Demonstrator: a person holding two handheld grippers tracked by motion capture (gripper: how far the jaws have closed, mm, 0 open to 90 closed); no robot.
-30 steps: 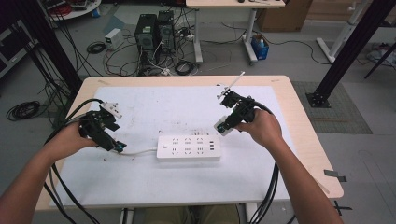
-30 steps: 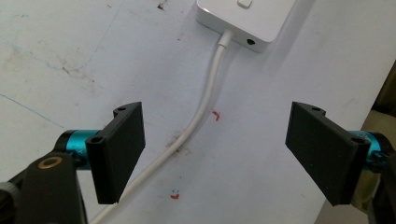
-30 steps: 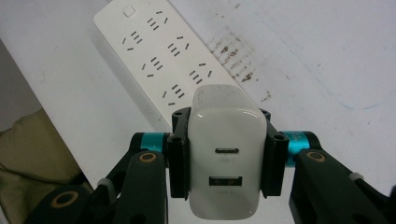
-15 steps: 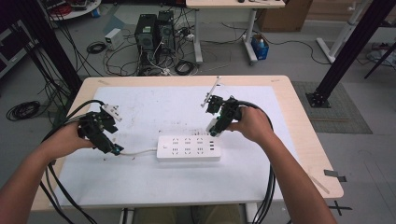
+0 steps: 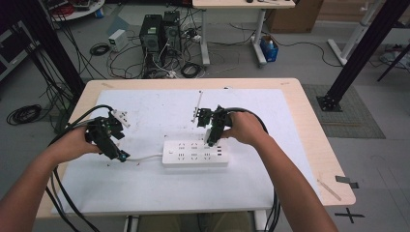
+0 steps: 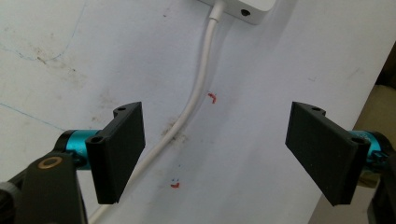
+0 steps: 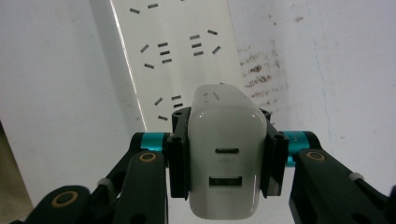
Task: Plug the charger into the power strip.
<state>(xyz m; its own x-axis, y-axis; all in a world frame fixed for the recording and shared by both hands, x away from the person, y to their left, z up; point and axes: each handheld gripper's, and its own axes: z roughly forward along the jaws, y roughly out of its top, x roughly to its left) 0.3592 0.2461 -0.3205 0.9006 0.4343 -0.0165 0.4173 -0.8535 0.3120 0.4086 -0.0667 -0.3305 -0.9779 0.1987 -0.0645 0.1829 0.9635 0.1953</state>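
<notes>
On the left, our left gripper (image 5: pixel 121 155) hovers over the white cord (image 6: pixel 198 100), jaws wide apart, gripping nothing; the cord runs between them on the white mat (image 5: pixel 159 193) and is cut off at the bottom edge. The power strip (image 5: pixel 195 153) lies mid-mat. Our right gripper (image 7: pixel 226 154) clamps a white USB charger (image 7: pixel 226 158), whose prongs are hidden, above the strip's right part.
</notes>
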